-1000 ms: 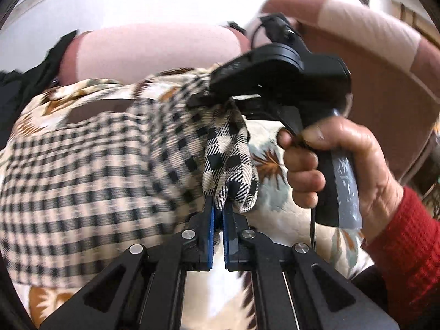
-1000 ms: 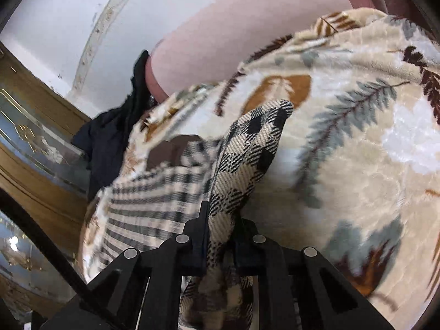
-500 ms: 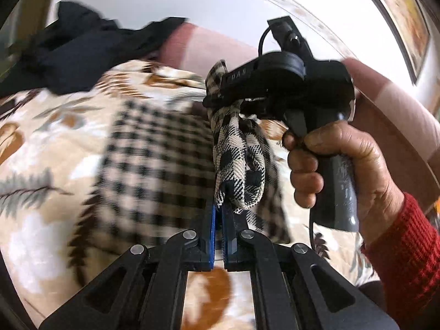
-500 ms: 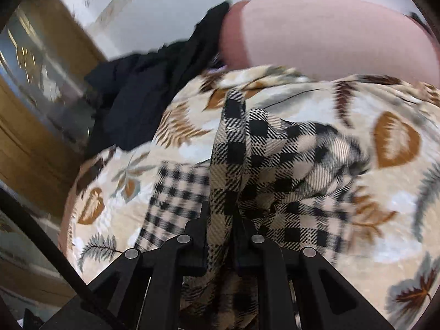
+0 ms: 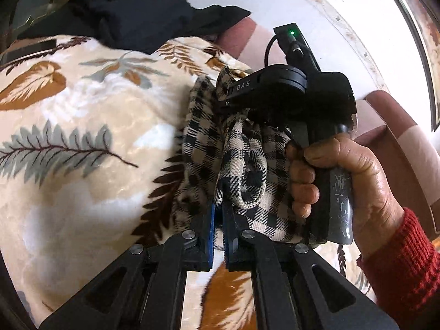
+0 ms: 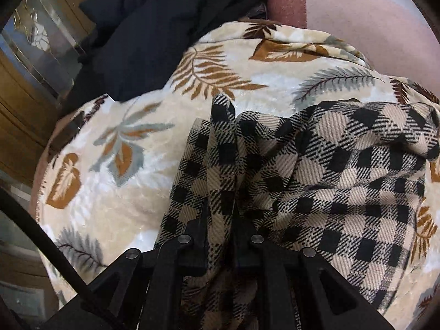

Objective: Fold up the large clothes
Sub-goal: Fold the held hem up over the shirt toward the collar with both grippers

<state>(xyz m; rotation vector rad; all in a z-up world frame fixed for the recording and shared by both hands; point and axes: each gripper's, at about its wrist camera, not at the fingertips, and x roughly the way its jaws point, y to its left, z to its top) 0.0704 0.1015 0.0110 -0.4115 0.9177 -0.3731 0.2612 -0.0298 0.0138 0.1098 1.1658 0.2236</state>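
Over the leaf-printed blanket [image 5: 82,126], both tongs grip the black-and-beige checked garment [image 6: 343,181]. The left tongs [image 5: 217,206] are pinched nearly shut on a folded edge of it. The right tongs [image 6: 220,206] clamp a thick bunch of the same cloth, and their jaws have just been easing slightly apart with the fabric between them. In the left wrist view the right hand [image 5: 343,181], in a red sleeve [image 5: 404,269], holds its tool just beside the left tongs, cloth looped between the two. A second ago most of the garment lay spread flat across the blanket to the left; now it is gathered into a narrower pile under the tongs, and bare blanket fills that side. The dark clothing [image 6: 154,33] heaped at the blanket's far edge, small and off to the side before, now looms large in both views.
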